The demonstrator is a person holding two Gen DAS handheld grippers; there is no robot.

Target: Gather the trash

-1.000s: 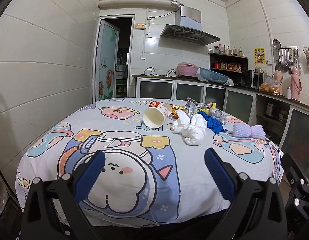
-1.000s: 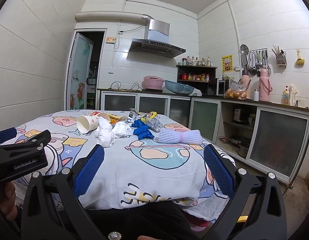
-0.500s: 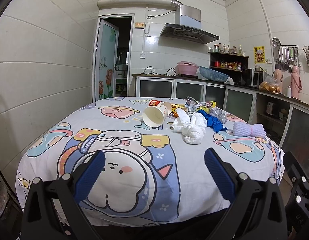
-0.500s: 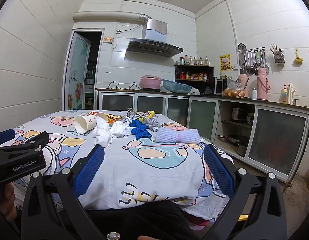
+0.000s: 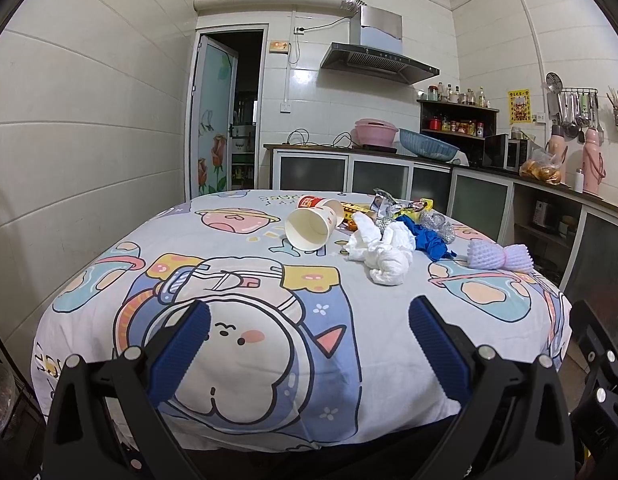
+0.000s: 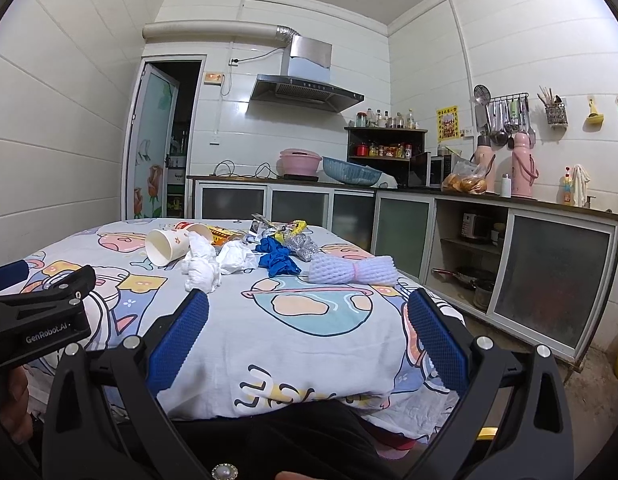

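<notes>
Trash lies in a heap on the far part of a round table with a cartoon cloth (image 5: 245, 320): a tipped paper cup (image 5: 314, 226), crumpled white tissue (image 5: 383, 250), a blue crumpled piece (image 5: 429, 240), shiny wrappers (image 5: 397, 206) and a lilac foam fruit net (image 5: 499, 258). The right wrist view shows the cup (image 6: 169, 246), tissue (image 6: 205, 266), blue piece (image 6: 277, 260) and foam net (image 6: 355, 270). My left gripper (image 5: 309, 320) is open and empty over the near table edge. My right gripper (image 6: 309, 314) is open and empty, short of the heap.
Kitchen counters with glass-front cabinets (image 6: 549, 272) run along the back and right walls. An open door (image 5: 225, 120) is at the back left. The left gripper's body (image 6: 37, 320) shows at the left of the right wrist view.
The right gripper view has drifted slightly, so the table and trash sit a little lower and closer. The left gripper has hardly moved. Both stay open.
</notes>
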